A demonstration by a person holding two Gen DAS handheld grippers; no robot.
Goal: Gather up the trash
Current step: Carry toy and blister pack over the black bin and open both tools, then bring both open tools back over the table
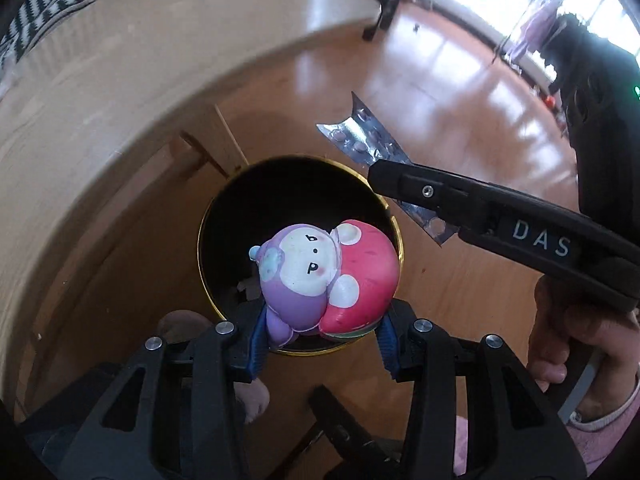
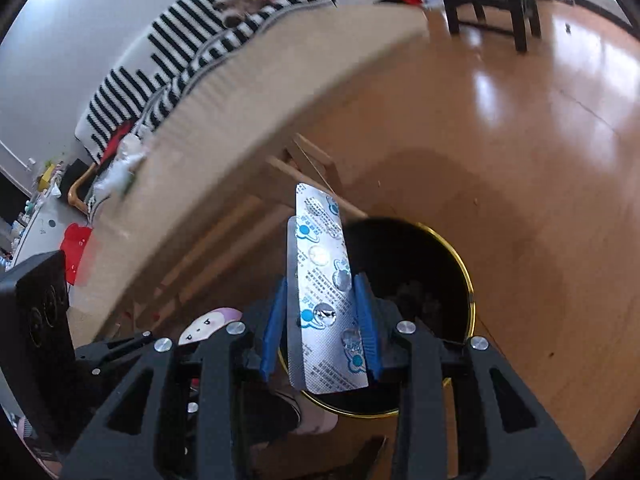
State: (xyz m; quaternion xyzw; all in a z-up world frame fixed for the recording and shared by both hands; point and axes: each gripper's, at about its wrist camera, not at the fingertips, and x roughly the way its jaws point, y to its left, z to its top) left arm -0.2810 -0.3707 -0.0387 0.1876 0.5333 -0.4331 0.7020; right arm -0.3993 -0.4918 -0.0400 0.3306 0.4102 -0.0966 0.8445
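The left claw (image 1: 322, 334) is clenching a soft squishy toy (image 1: 326, 280) over the black bin (image 1: 208, 216); the right claw (image 2: 322, 322) is pinching thin blister packs (image 2: 324, 292) by their edges. Both are looking light and easily crushed

Both wrists look down, sharing bin (image 1: 240, 200)

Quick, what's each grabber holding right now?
Left gripper: closed on the squishy toy, over the bin.
Right gripper: closed on the pill blister packs.
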